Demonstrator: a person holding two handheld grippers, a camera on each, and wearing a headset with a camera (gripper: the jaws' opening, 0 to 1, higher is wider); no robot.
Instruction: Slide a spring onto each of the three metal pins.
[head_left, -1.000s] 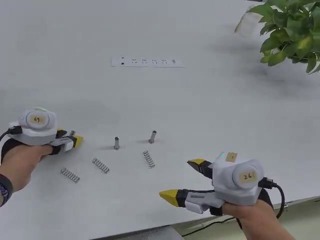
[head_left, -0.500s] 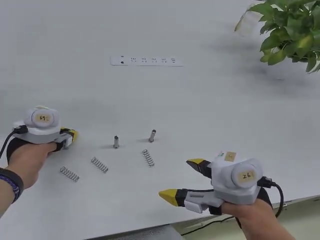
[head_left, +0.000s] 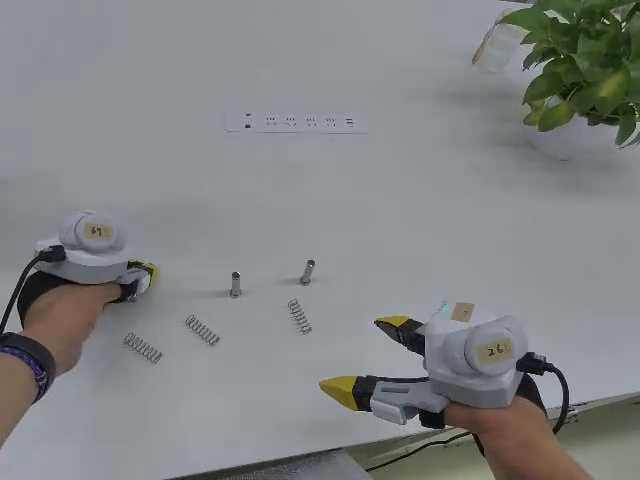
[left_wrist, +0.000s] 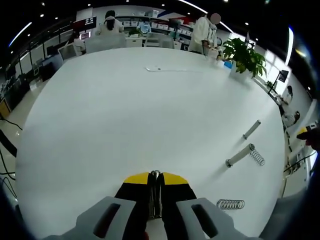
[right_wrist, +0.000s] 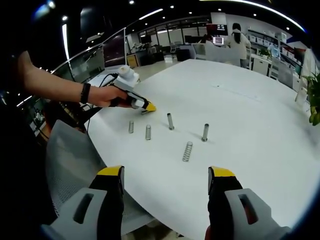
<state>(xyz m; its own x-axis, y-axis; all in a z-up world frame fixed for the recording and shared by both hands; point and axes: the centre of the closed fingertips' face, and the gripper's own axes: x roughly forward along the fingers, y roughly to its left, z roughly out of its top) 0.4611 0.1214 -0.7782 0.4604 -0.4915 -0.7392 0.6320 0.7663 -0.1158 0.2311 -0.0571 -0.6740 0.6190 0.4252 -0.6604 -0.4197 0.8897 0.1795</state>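
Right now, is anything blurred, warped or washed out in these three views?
Head view: sharp and evenly lit, the two standing pins casting only soft shadows on the white table. Left gripper view: fisheye curves the table edge; the held pin in the left gripper looks slightly soft. Right gripper view: same bowing, ceiling lights streak, springs look crisp.

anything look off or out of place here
Nothing spilled or damaged. Two pins stand upright on the table; the third pin is clamped in the left gripper. Three springs lie loose, none on a pin.
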